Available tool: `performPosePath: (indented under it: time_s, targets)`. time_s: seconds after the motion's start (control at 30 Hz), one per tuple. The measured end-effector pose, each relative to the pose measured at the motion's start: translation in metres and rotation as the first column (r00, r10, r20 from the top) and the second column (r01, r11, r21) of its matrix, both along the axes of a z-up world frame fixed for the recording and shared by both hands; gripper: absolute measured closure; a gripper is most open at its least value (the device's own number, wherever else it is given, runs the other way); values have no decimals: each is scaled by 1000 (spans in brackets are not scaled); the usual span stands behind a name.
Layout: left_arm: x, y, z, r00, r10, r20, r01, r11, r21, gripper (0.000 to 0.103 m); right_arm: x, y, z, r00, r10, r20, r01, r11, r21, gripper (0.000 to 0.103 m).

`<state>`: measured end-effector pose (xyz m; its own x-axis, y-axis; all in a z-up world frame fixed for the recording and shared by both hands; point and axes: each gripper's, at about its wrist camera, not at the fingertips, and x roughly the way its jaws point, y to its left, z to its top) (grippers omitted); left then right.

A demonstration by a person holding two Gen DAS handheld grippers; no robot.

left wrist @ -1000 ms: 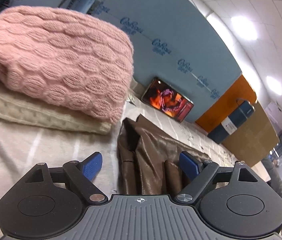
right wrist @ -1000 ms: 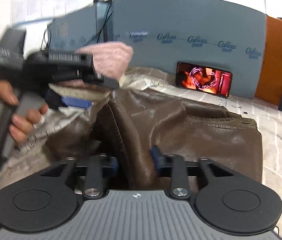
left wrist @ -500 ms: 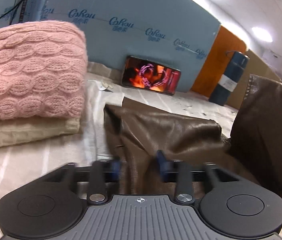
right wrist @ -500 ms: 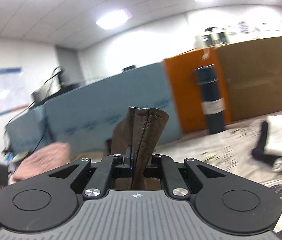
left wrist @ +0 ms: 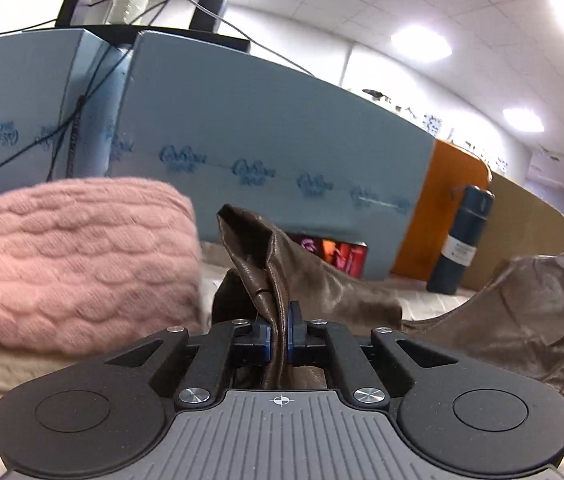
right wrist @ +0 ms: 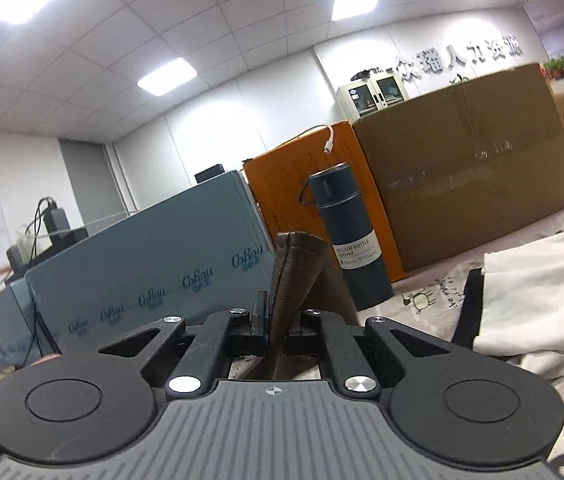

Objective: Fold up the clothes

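Gripping now where a second ago the left gripper [left wrist: 280, 330] gaped — both it and the right gripper [right wrist: 278, 326] pinch the brown leather garment [left wrist: 305, 280] between closed fingers, lifted, ready to fold.

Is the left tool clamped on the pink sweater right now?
No, the left tool is shut on a fold of the brown leather garment; the pink sweater lies untouched beside it.

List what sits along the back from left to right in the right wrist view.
Blue foam board → orange box → dark blue vacuum bottle → brown cardboard box → white garment at the right edge.
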<state>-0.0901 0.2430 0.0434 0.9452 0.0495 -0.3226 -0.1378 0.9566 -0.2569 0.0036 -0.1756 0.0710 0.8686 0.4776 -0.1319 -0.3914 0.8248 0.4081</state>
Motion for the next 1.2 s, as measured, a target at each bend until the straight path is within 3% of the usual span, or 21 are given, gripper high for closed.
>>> performPosePath:
  time_s: [0.13, 0.3, 0.4, 0.47, 0.53, 0.67, 0.77, 0.87, 1.0, 1.2]
  targets:
    - [11, 9, -8, 998, -23, -53, 21, 999, -29, 97, 12, -17, -23, 995, -14, -95, 17, 999, 37, 98]
    - [16, 12, -23, 990, -78, -120, 71, 995, -63, 95, 7, -48, -51, 976, -28, -215, 24, 1000, -18, 96]
    - [18, 6, -26, 988, -86, -132, 83, 996, -24, 88, -1, -52, -55, 970, -57, -235, 37, 995, -88, 90]
    - [19, 2, -27, 986, -63, -157, 66, 998, 15, 61, -8, -51, -55, 969, -95, -226, 62, 987, -150, 78]
    - [17, 1, -26, 986, -35, -163, 44, 998, 55, 43, -9, -50, -52, 967, -144, -209, 101, 974, -203, 60]
    - [12, 3, -15, 992, -47, -115, 54, 996, 65, 27, -15, -49, -41, 972, -201, -118, 162, 946, -281, 44]
    - [10, 4, -9, 993, -81, -88, 85, 995, 42, 24, -14, -45, -33, 982, -172, -79, 144, 951, -272, 40]
    - [16, 5, -10, 988, -113, -107, 116, 993, 25, 21, -4, -37, -27, 991, -86, -98, 63, 974, -216, 37]
    - [23, 13, -17, 982, -142, -126, 140, 990, -26, 21, 14, -24, -29, 984, 28, -176, -50, 992, -118, 34]
    - [38, 18, -20, 976, -181, -125, 173, 982, -73, 20, 38, -8, -45, 960, 89, -264, -106, 993, -47, 34]
